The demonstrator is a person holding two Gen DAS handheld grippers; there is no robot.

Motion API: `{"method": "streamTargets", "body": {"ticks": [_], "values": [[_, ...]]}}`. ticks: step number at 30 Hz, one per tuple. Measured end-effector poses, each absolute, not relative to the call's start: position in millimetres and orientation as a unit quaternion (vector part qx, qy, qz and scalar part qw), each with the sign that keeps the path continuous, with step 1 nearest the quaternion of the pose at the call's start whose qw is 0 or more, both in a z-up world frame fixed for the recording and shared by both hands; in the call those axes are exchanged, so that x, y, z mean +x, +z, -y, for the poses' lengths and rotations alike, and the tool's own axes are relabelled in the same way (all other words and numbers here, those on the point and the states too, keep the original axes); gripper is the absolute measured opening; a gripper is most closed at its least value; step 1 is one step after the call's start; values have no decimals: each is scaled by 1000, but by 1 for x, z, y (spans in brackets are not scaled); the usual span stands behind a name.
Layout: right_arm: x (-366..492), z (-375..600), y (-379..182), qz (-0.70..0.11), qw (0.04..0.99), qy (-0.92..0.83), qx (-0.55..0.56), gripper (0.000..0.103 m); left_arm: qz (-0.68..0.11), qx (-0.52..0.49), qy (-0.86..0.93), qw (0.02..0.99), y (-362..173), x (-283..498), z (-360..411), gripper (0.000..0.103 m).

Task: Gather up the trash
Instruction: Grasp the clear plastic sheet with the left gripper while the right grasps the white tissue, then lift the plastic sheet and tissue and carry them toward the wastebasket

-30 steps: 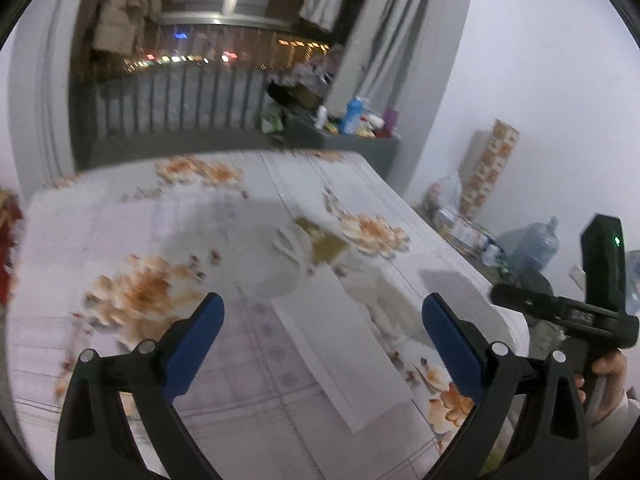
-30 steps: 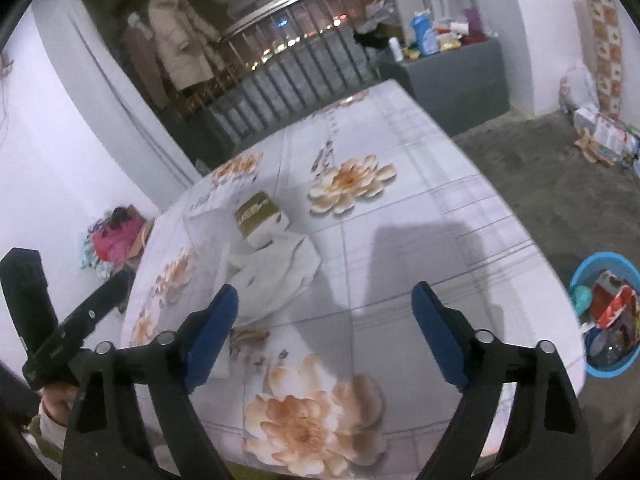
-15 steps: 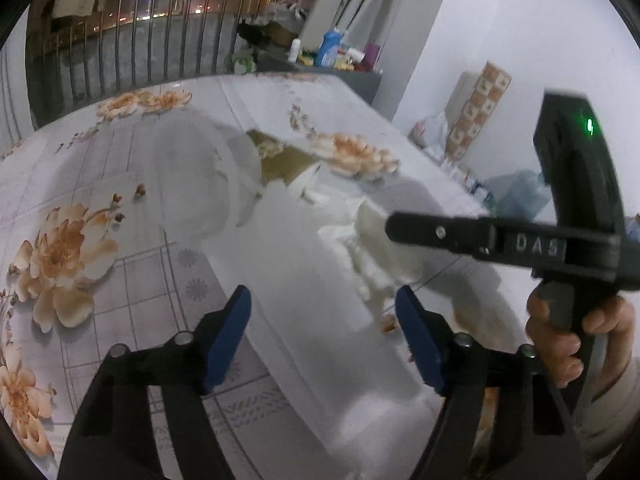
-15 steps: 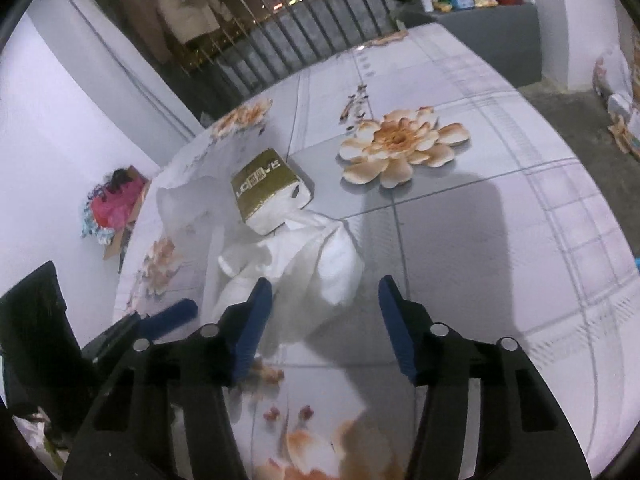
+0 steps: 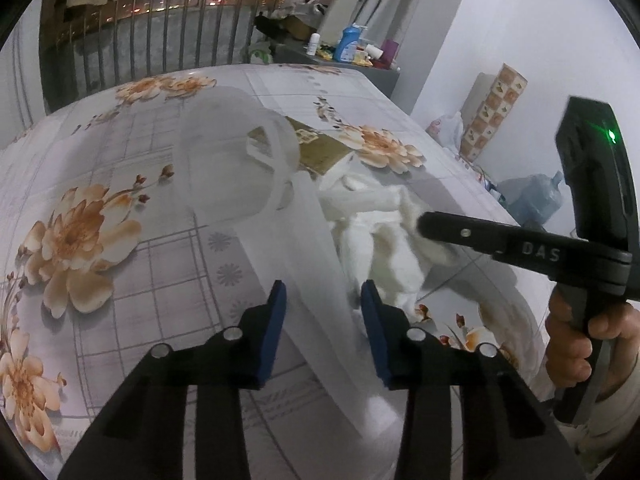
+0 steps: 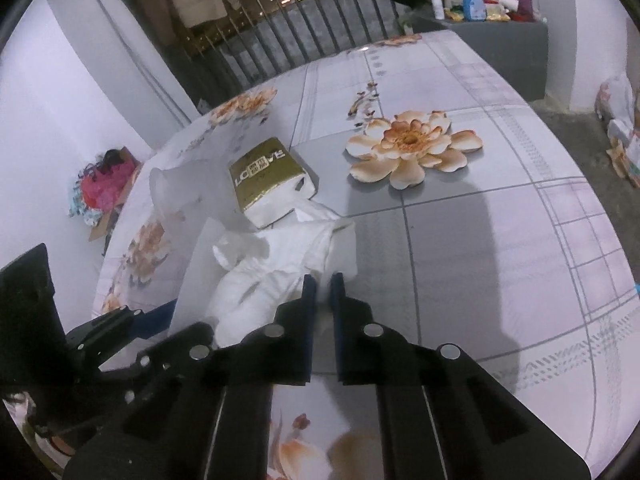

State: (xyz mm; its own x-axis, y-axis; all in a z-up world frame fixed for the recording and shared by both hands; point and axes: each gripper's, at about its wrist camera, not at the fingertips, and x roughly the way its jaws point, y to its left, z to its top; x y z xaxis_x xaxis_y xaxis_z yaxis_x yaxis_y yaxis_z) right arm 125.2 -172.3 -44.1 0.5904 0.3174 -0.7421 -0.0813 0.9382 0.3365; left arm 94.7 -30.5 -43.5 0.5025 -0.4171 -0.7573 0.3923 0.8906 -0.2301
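Note:
A heap of crumpled white tissues (image 6: 280,268) lies on the floral table, also in the left wrist view (image 5: 380,240). A translucent white plastic bag (image 5: 288,220) lies beside it, its handle loop further back; in the right wrist view the bag (image 6: 192,196) lies left of the tissues. My left gripper (image 5: 322,296) is half closed, its jaws straddling the bag's near strip. My right gripper (image 6: 323,280) is nearly closed on the near edge of the tissues. A gold tissue pack (image 6: 266,176) lies just behind the heap.
The table (image 6: 500,240) carries a floral cloth; its right edge drops to a grey floor. A grey cabinet with bottles (image 6: 480,4) stands beyond the far end, by a railing. A water jug (image 5: 536,196) and boxes sit on the floor.
Both grippers moved down and forward to the table and narrowed their jaws. The left one came over the bag, the right one closed onto the tissue heap.

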Motion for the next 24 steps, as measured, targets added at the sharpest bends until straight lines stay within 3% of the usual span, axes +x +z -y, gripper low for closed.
{"method": "streamTargets", "body": {"ticks": [11, 24], "values": [[95, 213, -23, -400, 894, 93, 179, 5, -435, -23, -225, 872, -37, 90, 20, 5], [45, 284, 9, -323, 916, 53, 231, 5, -398, -10, -286, 871, 6, 69, 51, 1]]}}
